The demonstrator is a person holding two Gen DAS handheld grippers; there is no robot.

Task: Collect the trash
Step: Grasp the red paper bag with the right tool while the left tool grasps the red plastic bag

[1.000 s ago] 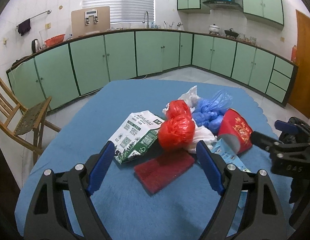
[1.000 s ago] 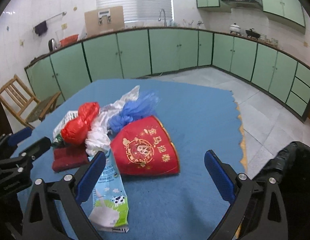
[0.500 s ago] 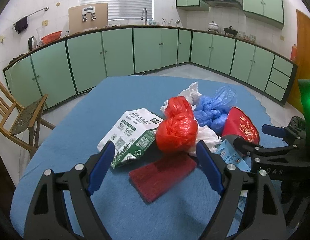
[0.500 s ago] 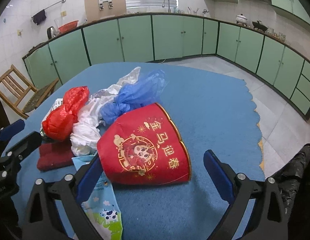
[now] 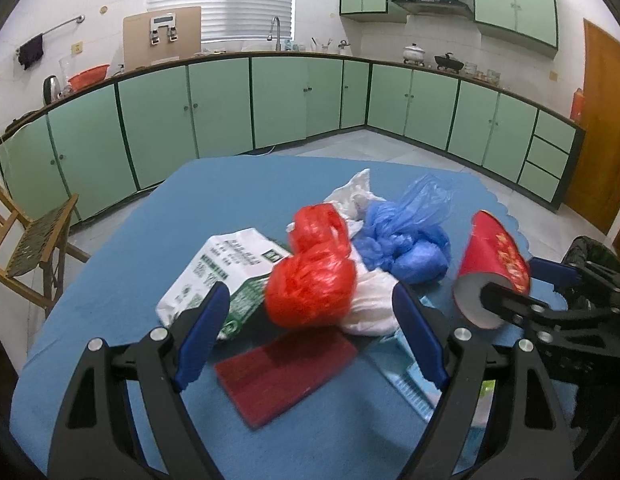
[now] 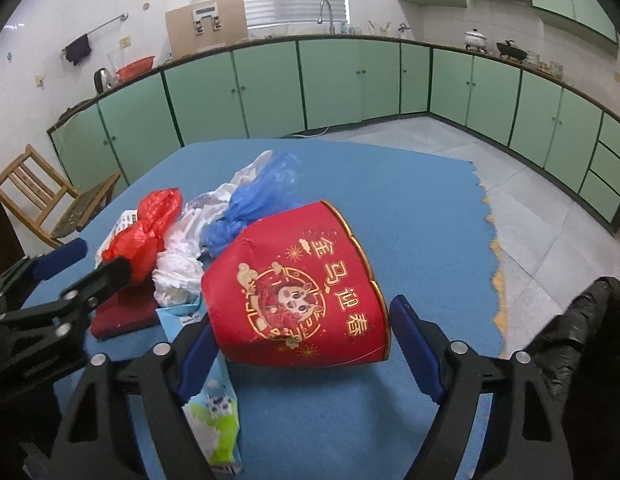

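Right gripper [image 6: 297, 344] jaws spread, straddling red paper cup [image 6: 299, 290] lying sideways near table [image 6: 422, 216] right edge. Left gripper [image 5: 310, 332] released, before red plastic bag [image 5: 312, 290].

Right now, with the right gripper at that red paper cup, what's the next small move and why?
Probably close the right gripper on the red paper cup. Its jaws are open, and the cup lies on its side between them, filling most of the gap. The left gripper is open over the red bag.

red pad [image 5: 287, 374] partly under red bag [image 5: 312, 280], milk carton [image 6: 213, 416] cut off
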